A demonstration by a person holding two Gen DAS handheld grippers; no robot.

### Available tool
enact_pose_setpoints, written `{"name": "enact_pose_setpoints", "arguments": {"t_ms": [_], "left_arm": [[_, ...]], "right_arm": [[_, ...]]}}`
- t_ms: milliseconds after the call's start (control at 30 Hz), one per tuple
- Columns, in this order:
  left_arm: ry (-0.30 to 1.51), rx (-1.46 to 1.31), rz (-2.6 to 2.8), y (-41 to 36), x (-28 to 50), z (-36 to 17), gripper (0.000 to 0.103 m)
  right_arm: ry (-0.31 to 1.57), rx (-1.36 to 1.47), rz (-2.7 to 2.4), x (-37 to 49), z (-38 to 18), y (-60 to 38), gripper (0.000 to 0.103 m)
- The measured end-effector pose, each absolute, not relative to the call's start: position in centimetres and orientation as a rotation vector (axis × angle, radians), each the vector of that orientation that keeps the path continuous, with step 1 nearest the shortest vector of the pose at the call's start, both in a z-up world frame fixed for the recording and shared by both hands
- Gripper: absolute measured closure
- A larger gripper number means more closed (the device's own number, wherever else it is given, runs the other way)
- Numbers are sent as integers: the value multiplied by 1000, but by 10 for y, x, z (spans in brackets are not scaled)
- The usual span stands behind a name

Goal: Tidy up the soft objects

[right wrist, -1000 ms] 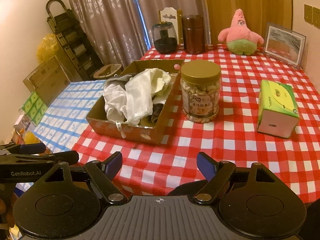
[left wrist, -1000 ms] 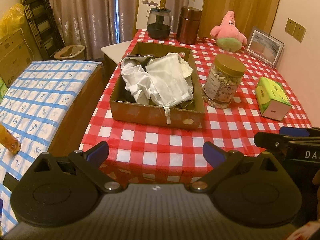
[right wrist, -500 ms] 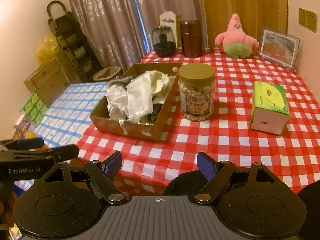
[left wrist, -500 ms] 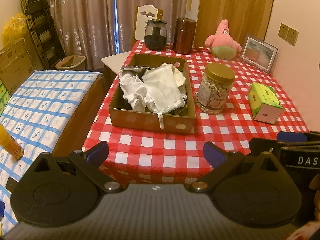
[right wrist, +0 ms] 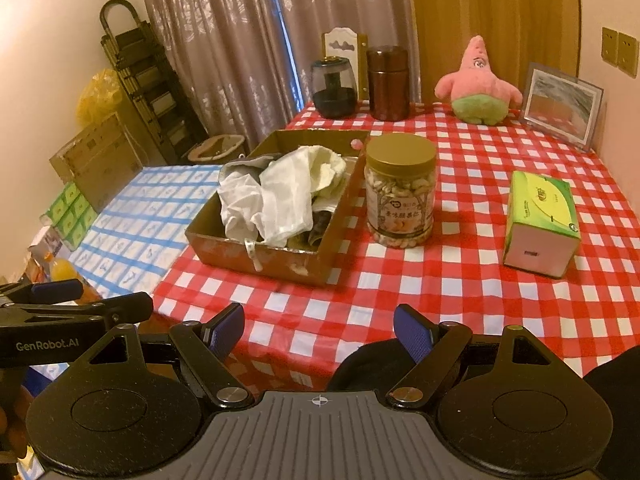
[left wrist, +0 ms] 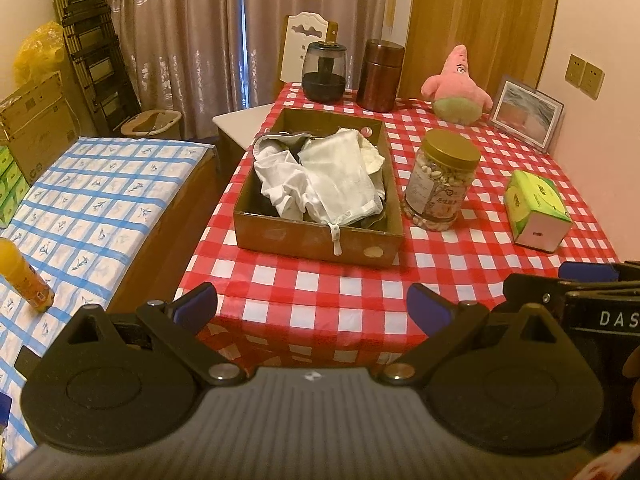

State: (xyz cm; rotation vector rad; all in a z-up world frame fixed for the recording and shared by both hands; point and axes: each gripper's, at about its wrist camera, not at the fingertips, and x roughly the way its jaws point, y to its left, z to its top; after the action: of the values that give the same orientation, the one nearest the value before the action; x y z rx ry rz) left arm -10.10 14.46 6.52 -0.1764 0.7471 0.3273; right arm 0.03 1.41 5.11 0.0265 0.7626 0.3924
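A brown cardboard box (left wrist: 280, 236) (right wrist: 224, 246) on the red checked table (left wrist: 320, 280) (right wrist: 460, 280) holds a heap of white and dark cloths (left wrist: 320, 176) (right wrist: 276, 196). A white strap hangs over its near wall. A pink plush star (left wrist: 456, 84) (right wrist: 480, 88) sits at the table's far side. My left gripper (left wrist: 312, 306) is open and empty, hovering off the table's near edge. My right gripper (right wrist: 320, 330) is also open and empty, near that same edge. Each gripper shows at the other view's side edge.
A jar of nuts (left wrist: 440, 180) (right wrist: 400, 192) stands right of the box, a green tissue pack (left wrist: 536, 210) (right wrist: 540, 220) further right. A dark glass jar (left wrist: 324, 70), a brown canister (left wrist: 380, 76) and a picture frame (left wrist: 528, 118) stand at the back. A blue-checked surface (left wrist: 100, 200) with an orange bottle (left wrist: 24, 276) lies left.
Both views have pulled back a little from the table, so the box and jar look smaller. Both grippers stay open; nothing on the table has moved.
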Motion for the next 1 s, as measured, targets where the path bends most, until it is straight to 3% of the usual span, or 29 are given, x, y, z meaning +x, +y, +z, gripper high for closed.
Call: {"name": "enact_pose_setpoints", "arguments": {"t_ms": [1000], "left_arm": [[748,-173,320,143,-101,66,2]], "right_arm": [[761,28,391,2,49,12,22]]}}
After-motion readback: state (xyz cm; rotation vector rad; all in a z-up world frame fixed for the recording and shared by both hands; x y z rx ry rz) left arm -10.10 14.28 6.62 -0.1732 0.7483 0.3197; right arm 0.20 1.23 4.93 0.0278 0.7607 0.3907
